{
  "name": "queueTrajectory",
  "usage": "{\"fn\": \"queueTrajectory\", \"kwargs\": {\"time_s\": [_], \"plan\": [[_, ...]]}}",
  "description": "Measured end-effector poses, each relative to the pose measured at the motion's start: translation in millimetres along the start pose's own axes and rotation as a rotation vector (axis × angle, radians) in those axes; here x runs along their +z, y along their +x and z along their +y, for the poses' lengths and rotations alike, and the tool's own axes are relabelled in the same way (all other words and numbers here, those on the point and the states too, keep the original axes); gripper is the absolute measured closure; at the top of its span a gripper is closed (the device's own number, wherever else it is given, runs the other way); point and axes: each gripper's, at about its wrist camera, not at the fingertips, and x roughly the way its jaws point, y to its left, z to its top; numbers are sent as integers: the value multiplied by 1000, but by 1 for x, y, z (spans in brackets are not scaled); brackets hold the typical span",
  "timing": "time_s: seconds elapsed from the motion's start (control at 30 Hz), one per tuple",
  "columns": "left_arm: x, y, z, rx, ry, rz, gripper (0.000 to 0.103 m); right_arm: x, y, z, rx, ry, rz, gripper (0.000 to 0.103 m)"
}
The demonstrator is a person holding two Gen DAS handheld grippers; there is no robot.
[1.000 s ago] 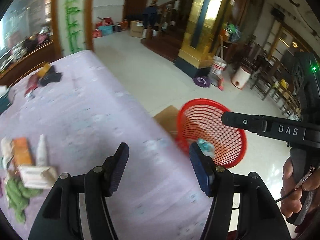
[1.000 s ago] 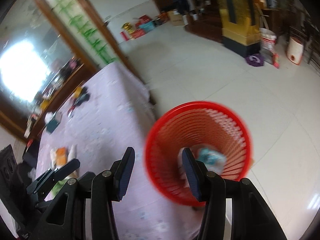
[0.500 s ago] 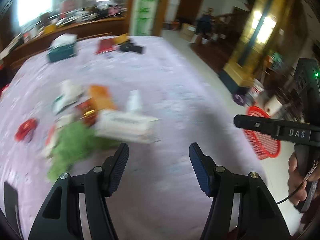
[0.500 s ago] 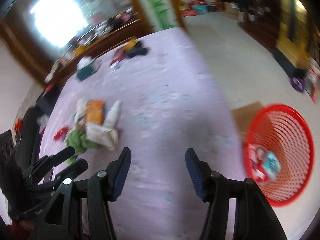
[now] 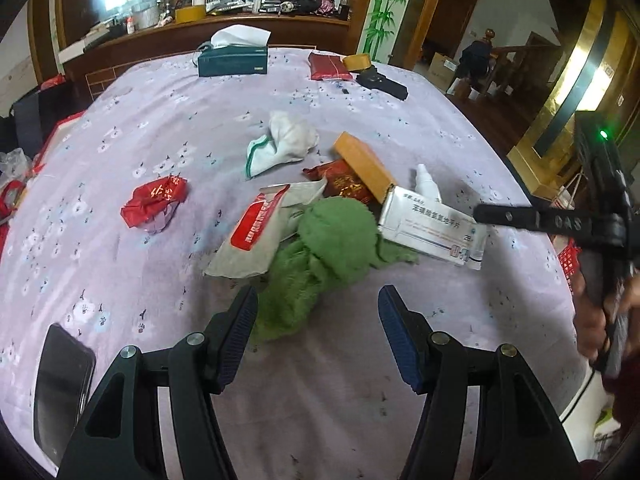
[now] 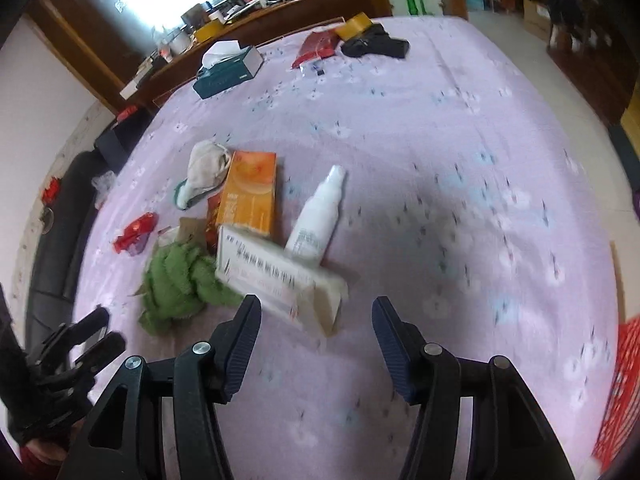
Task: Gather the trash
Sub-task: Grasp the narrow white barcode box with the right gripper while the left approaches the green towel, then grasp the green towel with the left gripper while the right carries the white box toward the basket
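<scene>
A pile of trash lies mid-table on the lilac cloth [image 5: 160, 128]: a green rag [image 5: 320, 256], a white medicine box [image 5: 432, 228], an orange box [image 5: 364, 164], a white spray bottle [image 6: 320, 216], a red-and-white pouch [image 5: 260, 236], a red wrapper [image 5: 154, 200] and a white crumpled cloth [image 5: 284, 140]. My left gripper [image 5: 318, 328] is open and empty, just short of the green rag. My right gripper [image 6: 316, 336] is open and empty, just short of the white medicine box [image 6: 280, 280]. The red basket [image 6: 618, 384] shows at the table's right edge.
A dark phone [image 5: 60, 384] lies at the near left. A green tissue box [image 5: 232, 60], a red packet [image 5: 328, 66], a tape roll [image 5: 358, 60] and a black object [image 5: 382, 82] sit at the far end. A cluttered wooden sideboard [image 5: 224, 20] stands behind.
Both grippers have swung away from the red basket, left across the table, and now face the trash pile from close up. Both stayed open and empty.
</scene>
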Motion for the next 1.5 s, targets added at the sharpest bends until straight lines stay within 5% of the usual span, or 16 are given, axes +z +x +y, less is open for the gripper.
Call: {"fn": "queueTrajectory", "kwargs": {"time_s": [0.3, 0.43, 0.57, 0.87, 0.93, 1.0, 1.27, 1.33, 1.5], "plan": [[16, 33, -3, -27, 88, 32, 42, 25, 42, -5, 128, -42, 109, 41], [20, 44, -8, -13, 140, 43, 42, 7, 39, 10, 160, -98, 167, 59], [25, 58, -9, -16, 159, 57, 42, -9, 28, 25, 236, -150, 205, 62], [33, 90, -23, -50, 187, 89, 37, -1, 44, 29, 194, -123, 179, 57], [31, 91, -24, -69, 173, 88, 54, -2, 49, 31, 178, -124, 191, 58], [29, 87, -24, -68, 159, 75, 58, -2, 54, 36, 173, -124, 199, 58], [12, 53, -8, -72, 75, 32, 62, -6, 46, 36, 138, -52, 151, 68], [6, 41, -9, -63, 73, 9, 62, -10, 34, 37, 132, -37, 114, 85], [-3, 19, -20, -37, 99, -40, 62, -25, 6, 41, 97, -24, 58, 87]]}}
